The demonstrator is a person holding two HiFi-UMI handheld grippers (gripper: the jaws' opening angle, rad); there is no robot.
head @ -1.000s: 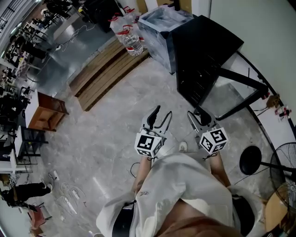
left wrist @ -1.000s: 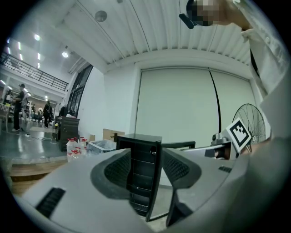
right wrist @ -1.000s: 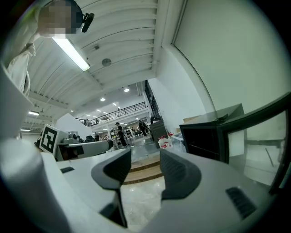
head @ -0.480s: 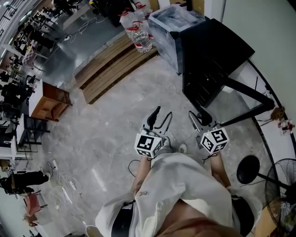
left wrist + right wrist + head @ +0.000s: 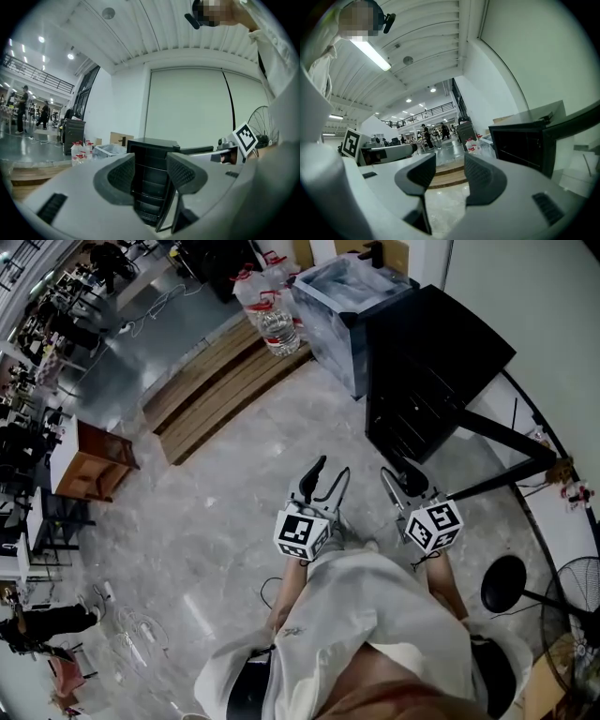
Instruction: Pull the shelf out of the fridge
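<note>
A small black fridge (image 5: pixel 427 357) stands on the marble floor, and its door (image 5: pixel 487 442) is swung open to the right. In the left gripper view the fridge (image 5: pixel 152 147) faces me with dark shelves stacked inside. In the right gripper view the same fridge (image 5: pixel 520 143) lies to the right. My left gripper (image 5: pixel 330 469) hangs open in the air a short way in front of the fridge, and nothing is between its jaws (image 5: pixel 150 171). My right gripper (image 5: pixel 395 474) is beside it, nearer the door. It is also open and empty (image 5: pixel 449 176).
A clear plastic bin (image 5: pixel 333 296) and water bottles (image 5: pixel 267 320) stand behind the fridge. Wooden planks (image 5: pixel 216 381) lie on the floor at the back left. A fan (image 5: pixel 577 652) and a round black base (image 5: pixel 506 582) stand at the right. Cables (image 5: pixel 131 634) trail at the lower left.
The head view has swung slightly. Both grippers keep almost the same place in front of the fridge, and their jaws look unchanged.
</note>
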